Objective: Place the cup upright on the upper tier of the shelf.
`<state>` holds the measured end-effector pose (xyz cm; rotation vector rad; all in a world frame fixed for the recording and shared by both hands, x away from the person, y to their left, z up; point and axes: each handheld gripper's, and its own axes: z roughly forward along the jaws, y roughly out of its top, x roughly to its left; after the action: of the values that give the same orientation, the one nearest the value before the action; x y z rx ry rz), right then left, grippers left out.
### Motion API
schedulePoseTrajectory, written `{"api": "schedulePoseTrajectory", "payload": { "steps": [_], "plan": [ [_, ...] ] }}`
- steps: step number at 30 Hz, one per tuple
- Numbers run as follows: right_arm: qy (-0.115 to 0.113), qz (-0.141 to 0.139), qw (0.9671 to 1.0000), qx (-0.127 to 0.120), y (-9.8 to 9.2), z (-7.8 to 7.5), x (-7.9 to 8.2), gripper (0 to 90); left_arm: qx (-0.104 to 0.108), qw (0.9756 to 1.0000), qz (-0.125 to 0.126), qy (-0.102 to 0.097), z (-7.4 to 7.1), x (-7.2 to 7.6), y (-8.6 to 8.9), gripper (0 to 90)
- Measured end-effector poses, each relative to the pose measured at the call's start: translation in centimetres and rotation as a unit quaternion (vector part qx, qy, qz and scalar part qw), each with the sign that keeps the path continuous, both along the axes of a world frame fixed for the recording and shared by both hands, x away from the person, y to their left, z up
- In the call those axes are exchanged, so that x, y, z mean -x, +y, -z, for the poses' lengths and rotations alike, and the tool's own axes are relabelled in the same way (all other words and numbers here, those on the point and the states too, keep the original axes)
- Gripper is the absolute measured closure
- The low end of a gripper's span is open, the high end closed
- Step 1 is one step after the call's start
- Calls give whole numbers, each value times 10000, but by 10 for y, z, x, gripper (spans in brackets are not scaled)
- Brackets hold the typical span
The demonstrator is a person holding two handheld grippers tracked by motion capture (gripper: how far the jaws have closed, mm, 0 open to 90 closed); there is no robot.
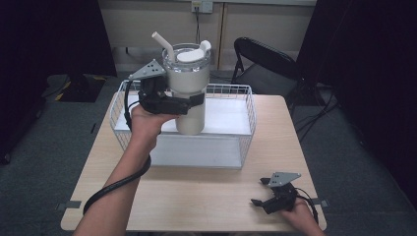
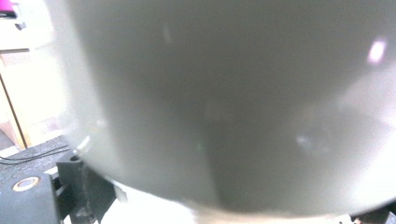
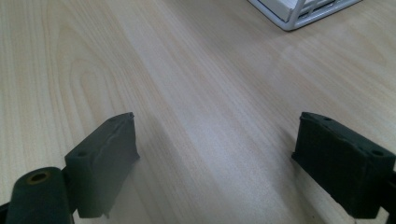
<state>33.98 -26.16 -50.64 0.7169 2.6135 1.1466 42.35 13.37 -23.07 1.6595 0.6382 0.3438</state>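
the tumbler (image 1: 189,91) is a tall cream-white cup with a narrower foot, a clear lid carrying a white flip tab, and a white straw (image 1: 163,44) leaning toward 10 o'clock from the lid.

nearest the person, at about 5 o'clock on the light wood desk (image 1: 196,196), the right gripper (image 1: 263,191) rests low on the desktop in the right hand (image 1: 302,216), jaws spread wide with nothing between them; in the right gripper view its two black jaws stand far apart over bare wood grain, and a corner of the white wire basket (image 3: 299,11) shows at 1 o'clock. this gripper is well apart from the tumbler.

farther in, toward 11 o'clock from the desk's middle, the left hand (image 1: 147,120) holds the left gripper (image 1: 194,101) clenched around the tumbler's body, just under its wider upper part, coming in from the tumbler's 9 o'clock side. the tumbler stands upright above the basket (image 1: 248,113), which sits at the far half of the desk with a pale sheet on its floor. whether the tumbler's foot touches that floor or hangs just over it is hard to tell.

in the left gripper view the tumbler's pale wall (image 2: 224,102) is pressed close and blurred; one dark jaw shows at 7 o'clock, the other is mostly cut off at the lower right corner.

behind the desk, at 1 o'clock, a black folding chair (image 1: 268,66) stands on the grey carpet.
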Motion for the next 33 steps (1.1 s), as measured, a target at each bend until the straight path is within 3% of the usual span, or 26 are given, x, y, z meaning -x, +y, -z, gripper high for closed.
{"api": "schedulePoseTrajectory", "payload": {
  "steps": [16, 17, 26, 33],
  "plan": [
    [1, 1, 10000, -2, 0, 0, 0, 124, -37, 9999, -73, -123, 1, -19, -6, 94],
    [1, 0, 10000, -2, 0, 0, 0, 123, 33, 9999, -94, -103, 2, -20, -7, 93],
    [0, -1, 10000, -3, 0, 0, 0, 124, -146, 9998, -149, -57, 9, -31, -12, 94],
    [0, 0, 10000, -2, 0, 0, 0, 124, -84, 9996, -250, -53, 12, -37, -13, 94]
  ]
}}
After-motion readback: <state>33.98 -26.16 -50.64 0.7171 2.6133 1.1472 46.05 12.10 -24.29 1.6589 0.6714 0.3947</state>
